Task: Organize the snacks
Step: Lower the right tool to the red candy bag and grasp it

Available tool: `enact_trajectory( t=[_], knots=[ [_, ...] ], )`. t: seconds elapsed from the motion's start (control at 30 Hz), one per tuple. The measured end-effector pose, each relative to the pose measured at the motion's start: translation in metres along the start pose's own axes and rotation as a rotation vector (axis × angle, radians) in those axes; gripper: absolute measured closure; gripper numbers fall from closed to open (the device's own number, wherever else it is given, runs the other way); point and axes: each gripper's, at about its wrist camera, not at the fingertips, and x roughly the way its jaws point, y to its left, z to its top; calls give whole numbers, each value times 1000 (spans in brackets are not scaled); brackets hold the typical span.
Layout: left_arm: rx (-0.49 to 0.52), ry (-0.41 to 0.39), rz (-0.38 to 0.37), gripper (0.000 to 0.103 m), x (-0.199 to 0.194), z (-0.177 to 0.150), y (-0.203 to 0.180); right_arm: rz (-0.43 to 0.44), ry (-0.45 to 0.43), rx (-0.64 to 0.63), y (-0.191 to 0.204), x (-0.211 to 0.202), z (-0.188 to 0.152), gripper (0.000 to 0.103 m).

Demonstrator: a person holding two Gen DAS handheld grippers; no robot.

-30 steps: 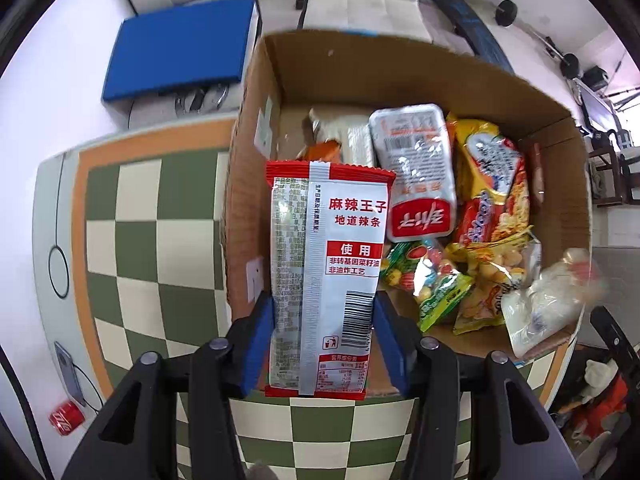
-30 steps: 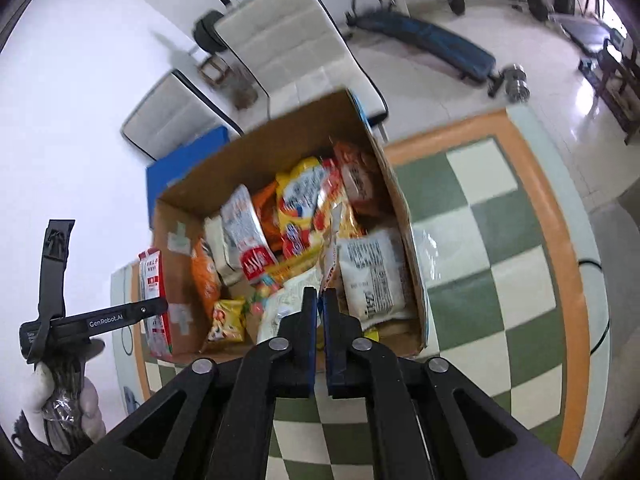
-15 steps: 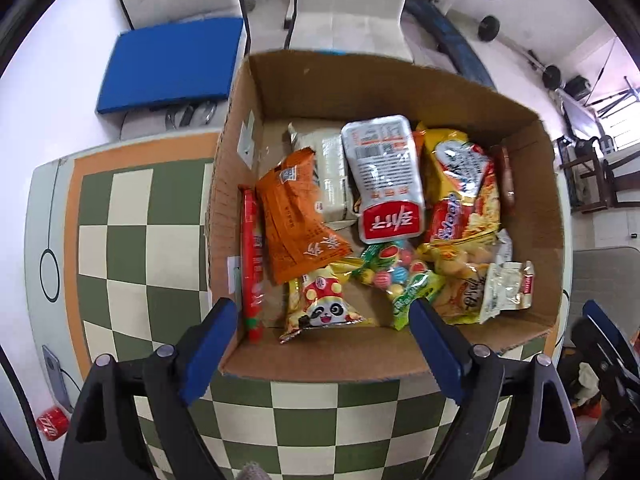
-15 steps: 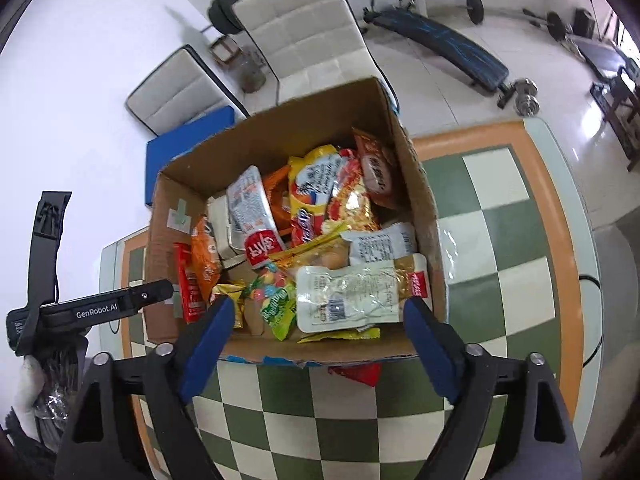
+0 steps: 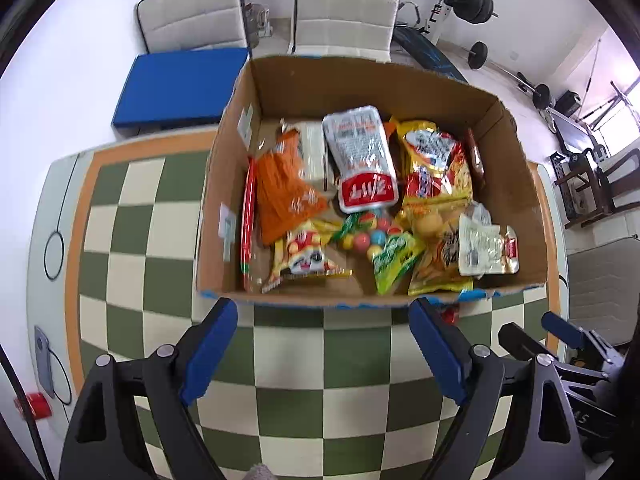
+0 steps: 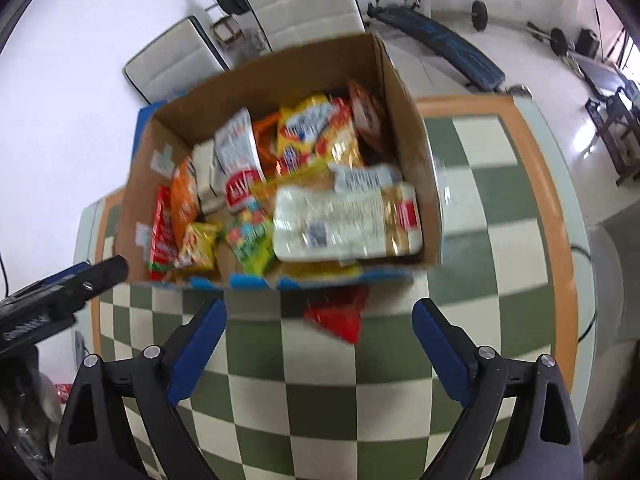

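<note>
An open cardboard box (image 5: 516,168) (image 6: 412,148) stands on the green-and-cream checkered table and holds several snack packets. A red spicy-strip packet (image 5: 249,216) (image 6: 162,236) stands on edge against the box's left wall. A clear white packet (image 5: 486,246) (image 6: 344,222) lies at the front right. My left gripper (image 5: 323,354) is open and empty in front of the box. My right gripper (image 6: 319,354) is open and empty too. A red packet (image 6: 340,316) lies on the table just outside the box's front wall.
White chairs (image 5: 348,4) and a blue cushion (image 5: 176,86) stand behind the table. Gym weights and a bench (image 6: 440,40) are on the floor beyond. A phone with a cable (image 5: 43,362) and a red can (image 5: 34,406) sit at the table's left edge.
One second ago my left gripper was shut on the red spicy-strip packet and my right was shut on the clear white packet. Both opened, the packets now lie in the box, and both grippers pulled back.
</note>
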Motion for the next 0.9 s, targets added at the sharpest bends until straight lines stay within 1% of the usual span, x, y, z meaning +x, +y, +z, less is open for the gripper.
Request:
enact_trajectory(
  t=[0.13, 0.33, 0.5, 0.7, 0.77, 0.8, 0.9],
  knots=[
    [-20, 26, 16, 15, 13, -20, 4, -6, 36, 24, -9, 14, -16, 7],
    [-45, 85, 63, 15, 47, -51, 12, -26, 78, 28, -17, 47, -29, 17],
    [-67, 148, 66, 15, 77, -69, 19, -42, 93, 35, -18, 75, -31, 22],
    [-88, 182, 64, 15, 98, -76, 24, -48, 87, 49, -18, 97, -24, 25],
    [-88, 188, 64, 15, 104, -76, 26, -59, 94, 51, -17, 105, -19, 27],
    [-83, 192, 69, 15, 108, -77, 26, -57, 97, 52, -16, 108, -18, 31],
    [-77, 211, 73, 15, 118, -79, 26, -57, 108, 57, -15, 116, -15, 34]
  ],
)
